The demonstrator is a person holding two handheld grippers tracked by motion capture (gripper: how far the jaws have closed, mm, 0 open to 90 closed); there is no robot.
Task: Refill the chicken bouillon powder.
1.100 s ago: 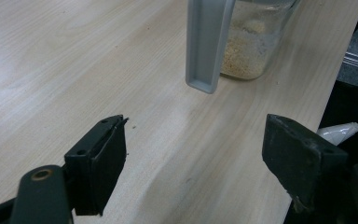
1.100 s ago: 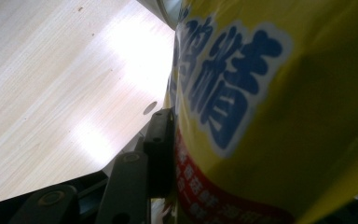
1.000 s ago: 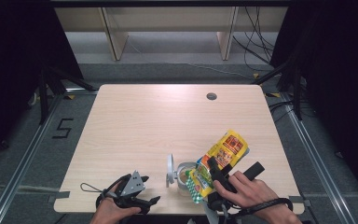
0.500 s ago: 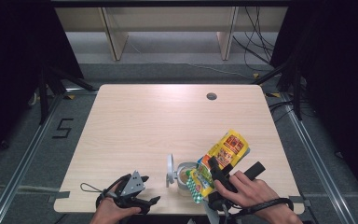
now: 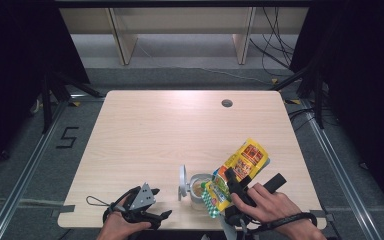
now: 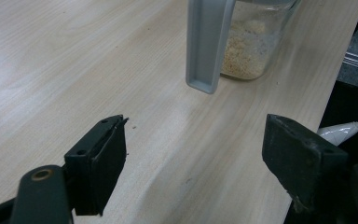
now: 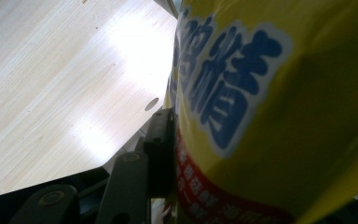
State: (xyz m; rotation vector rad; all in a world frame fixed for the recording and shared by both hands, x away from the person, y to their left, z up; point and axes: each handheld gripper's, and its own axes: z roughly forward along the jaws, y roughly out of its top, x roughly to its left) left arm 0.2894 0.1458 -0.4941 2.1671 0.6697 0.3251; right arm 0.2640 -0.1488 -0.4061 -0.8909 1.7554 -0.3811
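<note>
A yellow snack bag (image 5: 240,167) with red and green print is tipped mouth-down over a clear glass jar (image 5: 199,189) near the table's front edge. My right gripper (image 5: 236,192) is shut on the bag, which presses against its jaw in the right gripper view, blue characters on the yellow bag (image 7: 270,107). The jar (image 6: 256,46) holds pale crumbs at its bottom. Its grey lid (image 5: 182,182) hangs open to the jar's left, the lid (image 6: 207,44) seen edge-on in the left gripper view. My left gripper (image 5: 152,215) rests open at the front edge, left of the jar, holding nothing.
The light wooden table (image 5: 180,130) has a round cable hole (image 5: 226,103) at the back right. Its front edge (image 6: 326,93) lies just right of the jar in the left gripper view. Dark floor and metal rails surround the table.
</note>
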